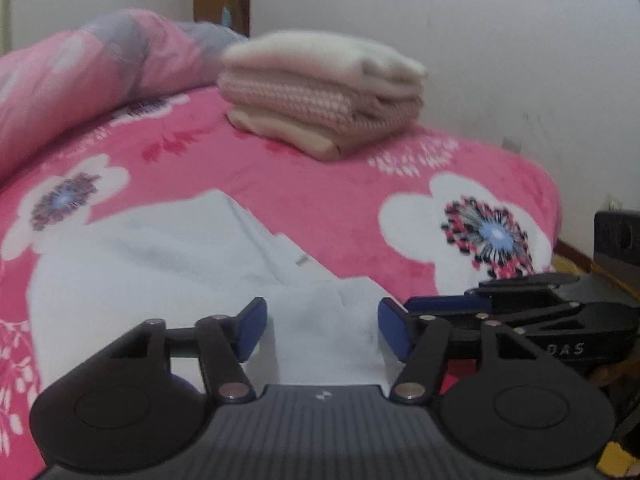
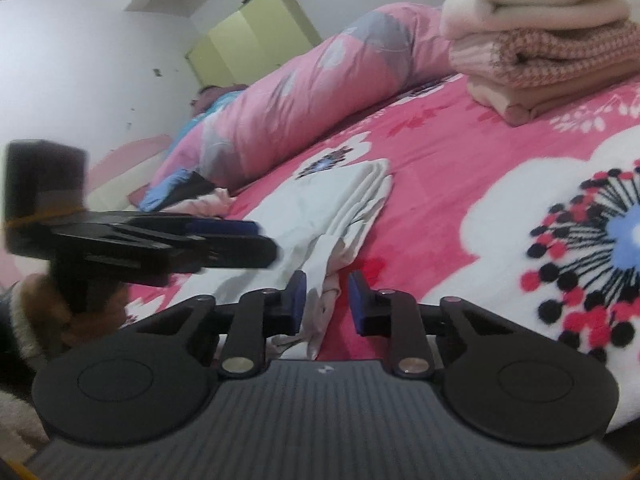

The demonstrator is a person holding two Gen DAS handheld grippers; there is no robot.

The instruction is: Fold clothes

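A white garment (image 1: 160, 248) (image 2: 320, 208) lies partly folded on the pink flowered blanket (image 1: 320, 200) (image 2: 460, 160). My left gripper (image 1: 323, 330) straddles a raised fold at the garment's near edge; its blue pads stand wide and I see no squeeze. My right gripper (image 2: 328, 304) has its jaws narrow around a hanging corner of the same garment, with a sliver of pink showing beside the right pad. Each gripper shows side-on in the other's view: the right gripper (image 1: 440, 308) at the right, the left gripper (image 2: 240, 240) blurred over the cloth.
A stack of folded cream and pink clothes (image 1: 320, 92) (image 2: 540, 40) sits farther back on the bed. A rolled pink quilt (image 1: 80, 72) (image 2: 300, 100) lies along the far side. The white wall (image 1: 480, 40) borders the bed. A sleeve (image 2: 60, 312) shows at lower left.
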